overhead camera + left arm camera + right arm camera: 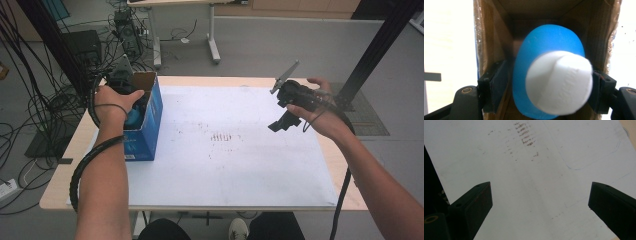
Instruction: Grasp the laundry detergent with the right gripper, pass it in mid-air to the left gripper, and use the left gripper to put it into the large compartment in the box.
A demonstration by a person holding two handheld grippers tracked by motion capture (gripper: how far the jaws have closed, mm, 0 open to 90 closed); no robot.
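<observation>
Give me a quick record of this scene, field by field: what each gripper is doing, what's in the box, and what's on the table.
left gripper: lowered into the open top of the box, jaws either side of the bottle
bottle: blue body, white cap, inside the box; a gap shows beside its left side
box: blue outside, brown cardboard inside, at the table's left edge
right gripper: open, nothing between the jaws, held above the sheet
sheet: white, with brownish marks near its middle
table: light wood

My left gripper (546, 87) pointing into a brown cardboard box (491, 37), blue bottle with white cap (549, 80) between my jaws, cap end toward the camera, left pad (496, 85) apparently just off the bottle, right pad partly hidden behind the cap, pale surface either side of the box.
</observation>
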